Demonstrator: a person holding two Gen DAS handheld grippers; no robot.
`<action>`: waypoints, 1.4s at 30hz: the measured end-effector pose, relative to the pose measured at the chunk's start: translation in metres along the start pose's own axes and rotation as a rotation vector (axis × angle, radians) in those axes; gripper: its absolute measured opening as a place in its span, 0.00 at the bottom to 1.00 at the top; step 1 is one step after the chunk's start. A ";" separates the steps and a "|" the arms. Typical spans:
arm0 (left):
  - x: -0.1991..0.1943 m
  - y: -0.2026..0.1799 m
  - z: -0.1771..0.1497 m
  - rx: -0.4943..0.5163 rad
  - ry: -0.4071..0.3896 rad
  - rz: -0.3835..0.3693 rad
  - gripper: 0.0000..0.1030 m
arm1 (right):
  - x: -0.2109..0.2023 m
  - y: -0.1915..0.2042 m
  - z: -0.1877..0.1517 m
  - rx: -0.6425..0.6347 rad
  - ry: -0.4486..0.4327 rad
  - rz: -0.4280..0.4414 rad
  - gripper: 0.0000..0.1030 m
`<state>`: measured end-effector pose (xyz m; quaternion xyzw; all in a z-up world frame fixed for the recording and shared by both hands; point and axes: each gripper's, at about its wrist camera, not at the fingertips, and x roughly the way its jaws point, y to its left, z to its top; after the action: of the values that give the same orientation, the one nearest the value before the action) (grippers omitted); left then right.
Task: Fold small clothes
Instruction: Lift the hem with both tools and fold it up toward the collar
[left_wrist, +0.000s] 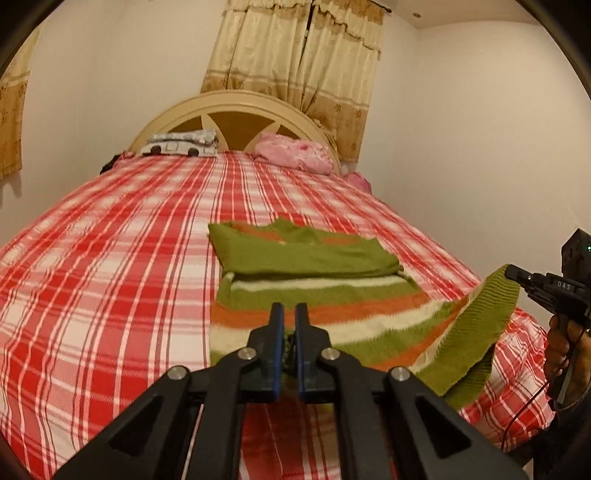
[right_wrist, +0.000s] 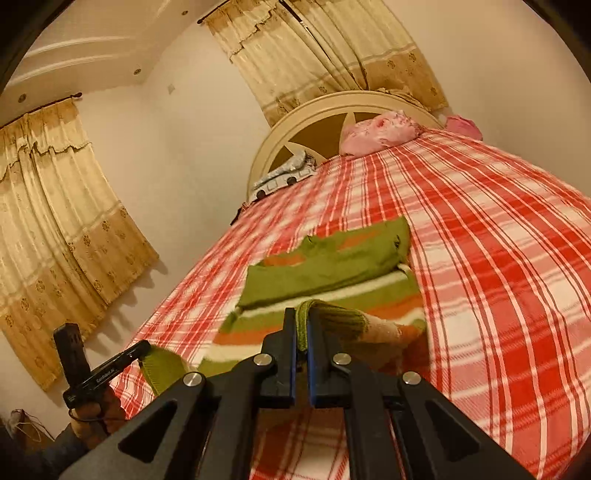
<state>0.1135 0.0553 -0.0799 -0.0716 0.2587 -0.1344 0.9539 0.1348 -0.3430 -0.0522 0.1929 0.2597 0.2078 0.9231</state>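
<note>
Both grippers pinch the hem of a green, orange and cream striped sweater (left_wrist: 314, 291): left gripper (left_wrist: 290, 321) nipping the near edge, right gripper (right_wrist: 302, 328) clamped on the ribbed green corner, lifted. Its sleeves lie folded across it on the red plaid bedspread (left_wrist: 110, 258).

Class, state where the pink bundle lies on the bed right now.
In the left wrist view the pink bundle lies at the bed's far end, against the headboard, right of the folded grey-white cloth.
</note>
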 end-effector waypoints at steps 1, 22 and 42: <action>0.001 -0.001 0.004 0.006 -0.009 0.002 0.04 | 0.002 0.001 0.003 -0.001 -0.002 0.006 0.03; 0.002 0.024 -0.103 0.048 0.434 -0.033 0.65 | 0.020 0.001 0.009 -0.013 0.015 0.036 0.03; -0.018 0.006 -0.057 -0.039 0.169 -0.173 0.09 | 0.007 -0.001 0.007 -0.009 -0.003 0.022 0.03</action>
<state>0.0704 0.0629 -0.1213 -0.1004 0.3336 -0.2170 0.9119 0.1439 -0.3421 -0.0496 0.1918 0.2554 0.2188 0.9220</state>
